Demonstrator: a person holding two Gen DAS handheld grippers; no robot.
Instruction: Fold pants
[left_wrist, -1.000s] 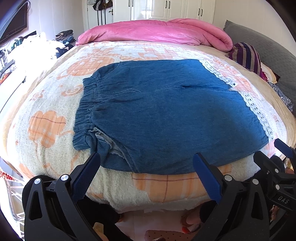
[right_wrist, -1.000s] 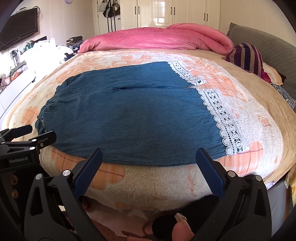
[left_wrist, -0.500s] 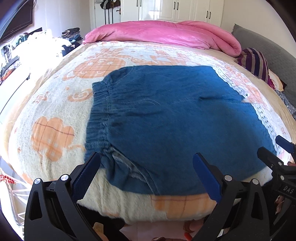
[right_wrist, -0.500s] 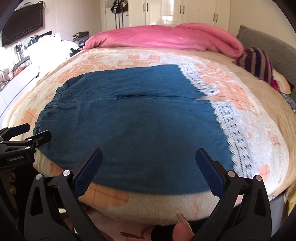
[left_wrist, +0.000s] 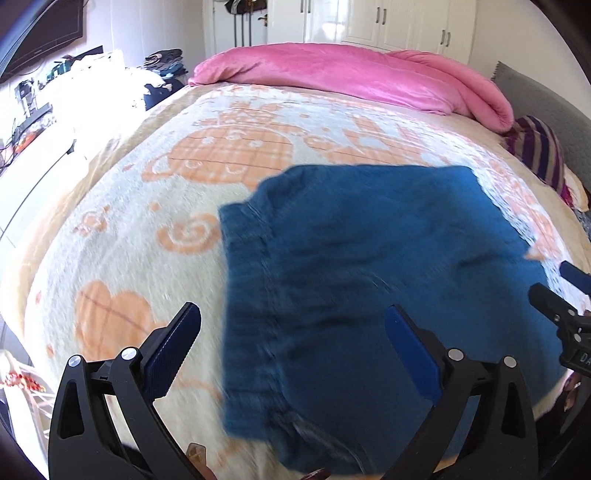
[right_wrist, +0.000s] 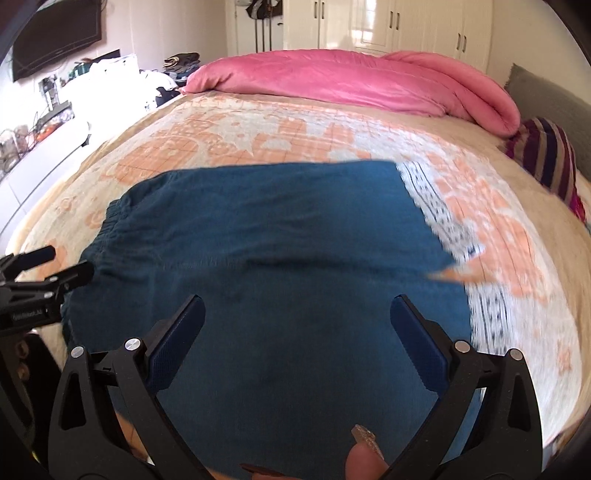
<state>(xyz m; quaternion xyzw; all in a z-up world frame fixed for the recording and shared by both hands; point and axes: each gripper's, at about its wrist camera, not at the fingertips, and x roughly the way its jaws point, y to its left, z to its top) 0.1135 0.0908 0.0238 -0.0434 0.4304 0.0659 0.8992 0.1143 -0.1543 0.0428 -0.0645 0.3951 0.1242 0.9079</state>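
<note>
Blue denim pants (left_wrist: 362, 266) (right_wrist: 280, 251) lie flat on the bed, elastic waistband (left_wrist: 247, 295) to the left and white lace hem (right_wrist: 439, 214) to the right. My left gripper (left_wrist: 293, 325) hovers open over the waistband end, its left finger above bare blanket. In the right wrist view my right gripper (right_wrist: 297, 314) stands open above the middle of the pants, nothing between its fingers. Each gripper shows at the edge of the other's view: the right gripper (left_wrist: 565, 291) and the left gripper (right_wrist: 48, 266). Both views are motion-blurred.
The bed carries a cream and orange patterned blanket (left_wrist: 122, 236). A pink duvet (left_wrist: 354, 81) is bunched along the far side, and a striped cushion (right_wrist: 546, 158) lies at the right. Cluttered shelves (right_wrist: 51, 110) stand left of the bed. A fingertip (right_wrist: 364, 458) shows at the bottom edge.
Both grippers have moved forward from the bed's near edge to above the pants, staying open. The pants have not shifted.
</note>
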